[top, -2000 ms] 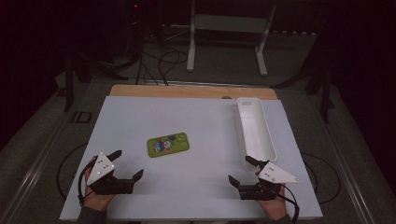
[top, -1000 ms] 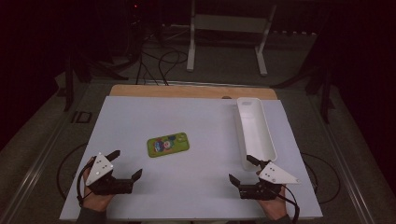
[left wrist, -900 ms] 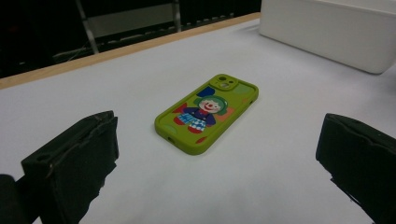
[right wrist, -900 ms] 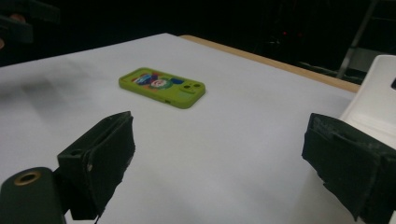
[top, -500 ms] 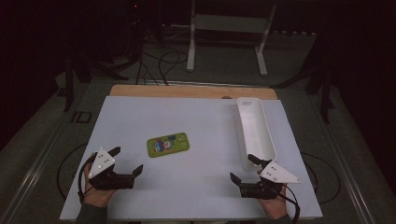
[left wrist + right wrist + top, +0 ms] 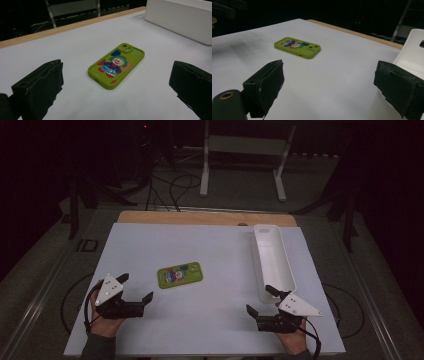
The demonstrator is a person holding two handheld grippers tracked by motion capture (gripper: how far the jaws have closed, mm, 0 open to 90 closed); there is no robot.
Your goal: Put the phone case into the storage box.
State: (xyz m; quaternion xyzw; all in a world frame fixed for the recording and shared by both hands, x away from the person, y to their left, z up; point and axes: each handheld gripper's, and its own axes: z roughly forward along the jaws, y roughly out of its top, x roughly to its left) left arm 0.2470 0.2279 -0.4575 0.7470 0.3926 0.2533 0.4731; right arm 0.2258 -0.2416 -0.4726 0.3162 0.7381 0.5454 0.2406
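Observation:
A green phone case point(image 6: 180, 274) with a clown picture lies flat near the middle of the white table top point(image 6: 210, 250). In the left gripper view the phone case point(image 6: 117, 65) sits straight ahead between the two wide-apart jaws. My left gripper point(image 6: 135, 288) is open at the near left, a short way from the case, with nothing in it. My right gripper point(image 6: 261, 300) is open at the near right, beside the near end of the white tray point(image 6: 272, 260). The right gripper view shows the phone case point(image 6: 297, 47) farther off to the left.
The long white tray point(image 6: 180, 17) stands along the table's right side and looks bare inside. A wooden strip point(image 6: 205, 217) runs along the far edge. Beyond it are a dark floor, cables and a white stand point(image 6: 242, 150).
My left gripper has crept slightly forward toward the phone case. My right gripper has barely moved. The case and tray have stayed put.

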